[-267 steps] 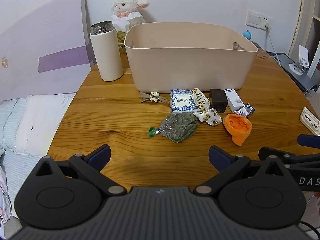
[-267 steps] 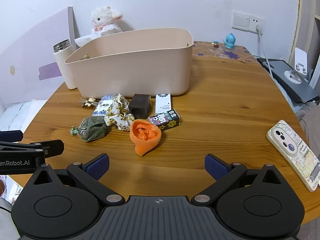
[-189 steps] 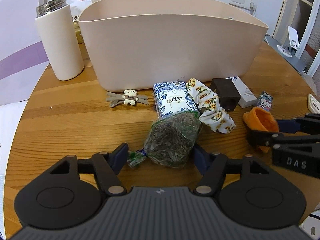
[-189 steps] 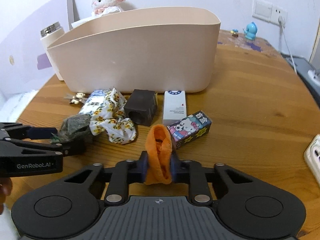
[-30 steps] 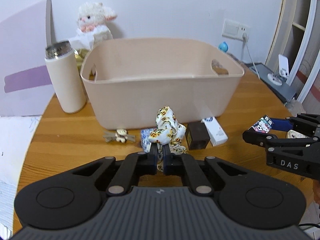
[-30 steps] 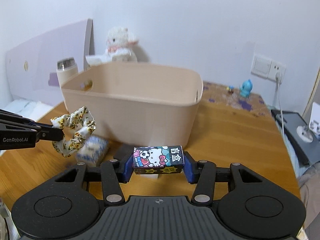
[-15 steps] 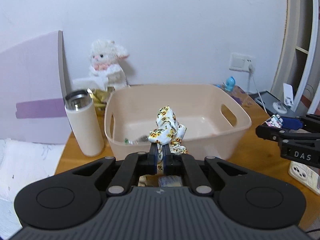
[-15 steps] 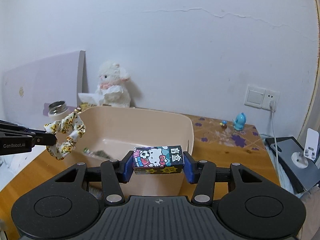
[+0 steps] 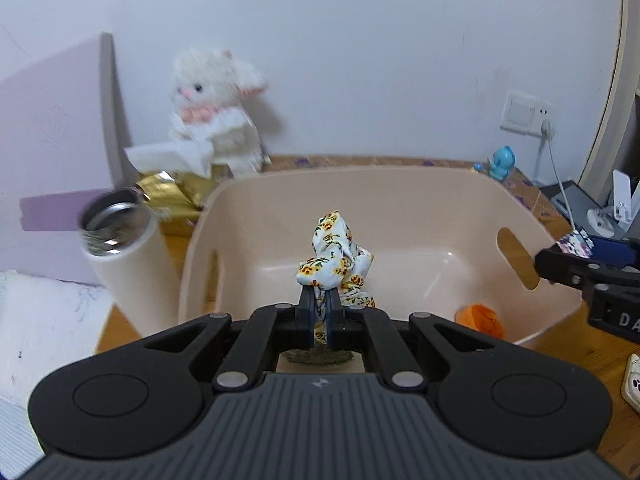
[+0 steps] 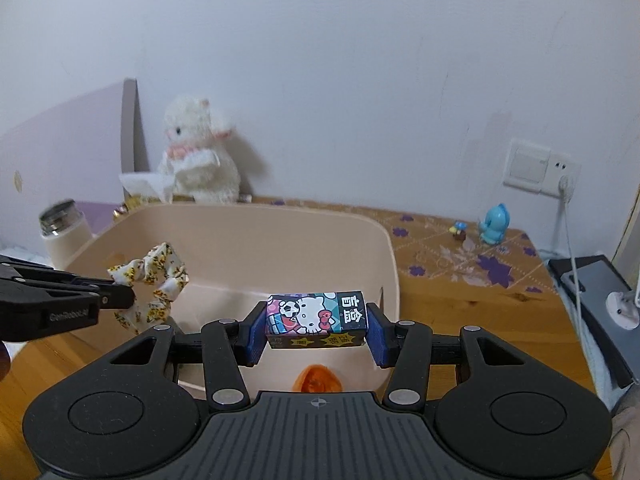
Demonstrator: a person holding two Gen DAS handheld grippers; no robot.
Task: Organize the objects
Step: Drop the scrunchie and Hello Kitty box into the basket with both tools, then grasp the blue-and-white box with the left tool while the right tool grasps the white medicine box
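Both grippers were brought over the bin [image 9: 400, 184] since 0.5 s ago. L gripper [image 9: 319, 312] clamped on floral scrunchie [image 9: 334, 256]; R gripper [image 10: 316, 326] clamped on cartoon box [image 10: 316, 316], w/ orange item [image 10: 318, 378] on bin floor beneath.

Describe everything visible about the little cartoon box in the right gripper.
The cartoon box is a small rectangular carton, apparently printed card, showing a white cat with a red bow, a soccer ball, stars and Chinese characters on dark ends. It lies level, clamped endwise between the right gripper pads, held in the air above the beige bin, touching nothing else.
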